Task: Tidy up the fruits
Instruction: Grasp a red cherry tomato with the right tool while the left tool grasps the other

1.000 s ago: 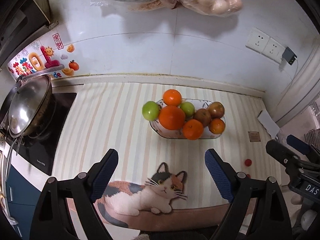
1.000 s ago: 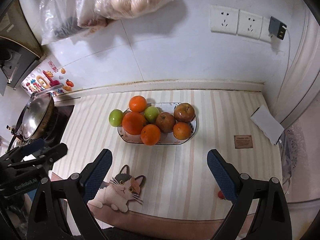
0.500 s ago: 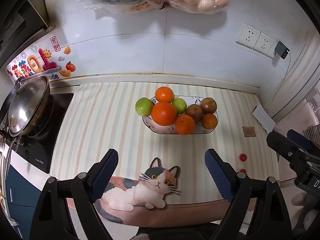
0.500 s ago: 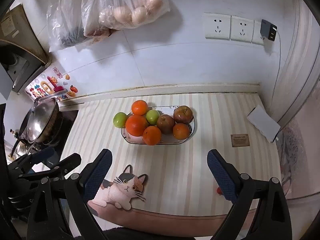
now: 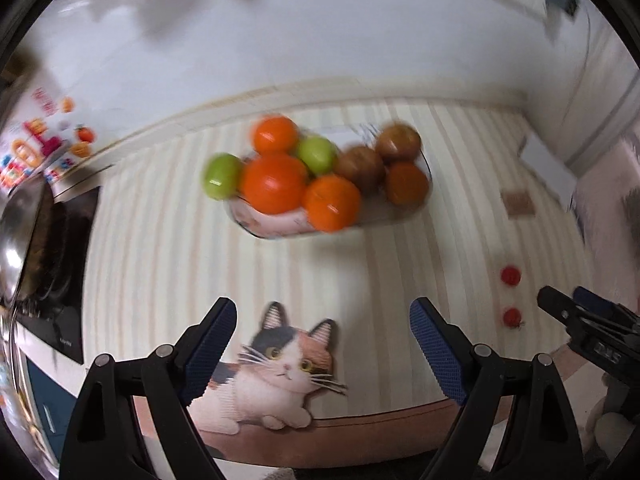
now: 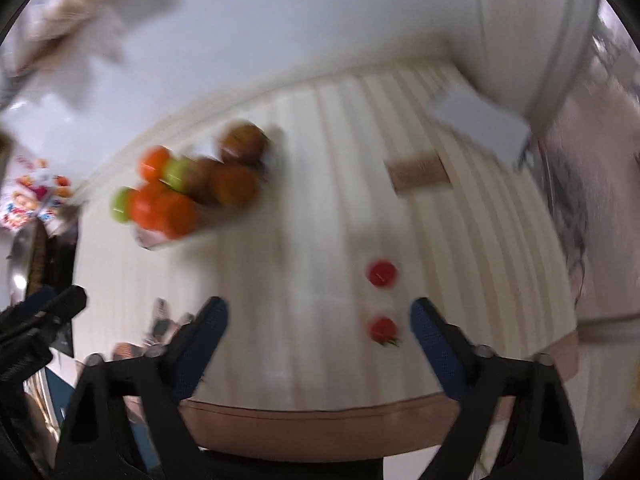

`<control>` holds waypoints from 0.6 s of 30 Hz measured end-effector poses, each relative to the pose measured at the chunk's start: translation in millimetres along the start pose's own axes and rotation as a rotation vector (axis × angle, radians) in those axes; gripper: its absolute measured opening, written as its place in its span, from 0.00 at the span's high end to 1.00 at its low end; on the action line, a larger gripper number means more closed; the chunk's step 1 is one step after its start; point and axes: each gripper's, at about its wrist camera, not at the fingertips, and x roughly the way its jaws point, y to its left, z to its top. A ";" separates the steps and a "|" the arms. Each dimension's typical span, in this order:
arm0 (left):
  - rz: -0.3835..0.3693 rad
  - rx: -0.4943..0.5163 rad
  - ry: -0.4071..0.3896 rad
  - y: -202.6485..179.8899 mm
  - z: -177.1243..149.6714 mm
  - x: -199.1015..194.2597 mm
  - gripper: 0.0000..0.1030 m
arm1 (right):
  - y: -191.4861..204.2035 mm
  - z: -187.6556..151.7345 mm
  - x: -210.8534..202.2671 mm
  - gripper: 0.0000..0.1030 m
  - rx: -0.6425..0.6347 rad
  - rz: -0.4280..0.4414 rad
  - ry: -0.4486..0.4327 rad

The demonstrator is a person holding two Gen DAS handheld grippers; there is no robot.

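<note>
Both tongs, left (image 5: 322,346) and right (image 6: 318,346), gape empty above the striped counter (image 6: 328,220); fruit bowl (image 5: 280,224) beyond.

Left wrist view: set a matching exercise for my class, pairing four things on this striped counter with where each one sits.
Things:
1. Glass fruit bowl
2. Calico cat picture
3. Two small red tomatoes
4. Steel wok lid

Places:
A. At the counter's front edge, between the left gripper's open fingers
B. Far left, over the black cooktop
C. Mid-counter, piled with oranges, green fruit and brownish apples
D. Loose on the counter, right of the bowl, beside the right gripper

Pairs: 1-C, 2-A, 3-D, 4-B
</note>
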 end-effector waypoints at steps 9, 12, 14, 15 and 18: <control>-0.039 0.099 0.147 -59.4 3.2 75.1 0.14 | -51.7 -26.7 72.8 0.51 0.111 0.028 0.066; -0.036 0.129 0.179 -74.8 2.9 91.0 0.14 | -52.5 -27.9 85.8 0.62 0.094 0.012 0.064; -0.040 0.145 0.191 -83.8 2.3 96.3 0.14 | -51.6 -30.5 92.5 0.68 0.074 -0.001 0.064; -0.044 0.156 0.193 -88.9 2.6 97.9 0.14 | -50.9 -32.1 92.7 0.71 0.065 -0.001 0.055; -0.072 0.176 0.199 -105.3 5.6 100.2 0.14 | -55.4 -36.6 88.3 0.72 0.054 -0.022 0.028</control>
